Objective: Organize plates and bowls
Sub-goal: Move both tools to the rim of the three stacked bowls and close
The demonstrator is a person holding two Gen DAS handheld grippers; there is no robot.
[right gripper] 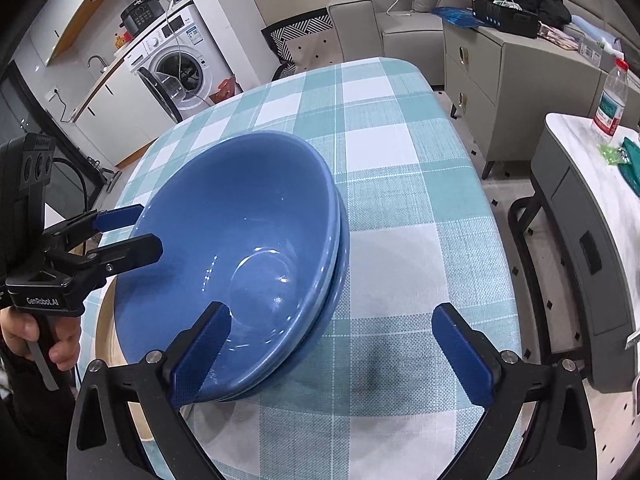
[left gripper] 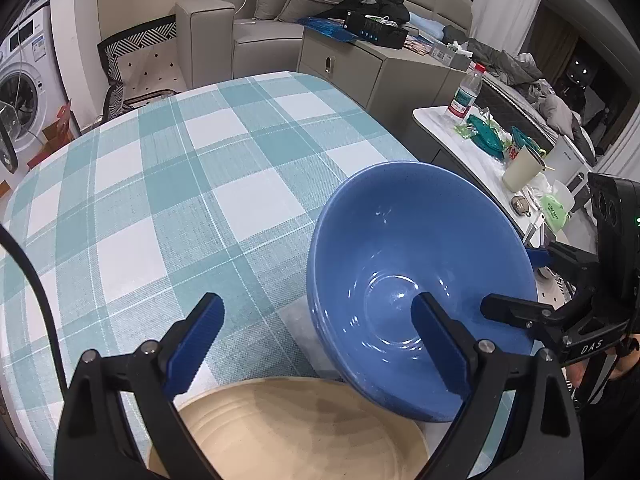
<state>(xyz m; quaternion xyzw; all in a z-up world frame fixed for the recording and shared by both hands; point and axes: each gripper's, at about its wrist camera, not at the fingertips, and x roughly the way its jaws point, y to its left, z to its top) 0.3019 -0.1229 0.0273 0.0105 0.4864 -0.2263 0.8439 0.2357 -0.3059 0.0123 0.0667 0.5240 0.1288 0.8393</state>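
in the left wrist view my left gripper [left gripper: 318, 342] is spread wide, pinching nothing. the blue bowls [left gripper: 416, 280], one nested in the other, sit tilted on the checked tablecloth [left gripper: 168, 184], just ahead and to the right; my right-hand finger [left gripper: 440, 344] hangs over the inside of the top bowl. the beige plate [left gripper: 292, 432] lies under the gripper, the bowls' near edge resting on it.

in the right wrist view my right gripper [right gripper: 332, 356] is also spread and empty. its left finger [right gripper: 200, 356] overlaps the bowls' near rim; i cannot tell if it touches. the bowls are ahead and left.
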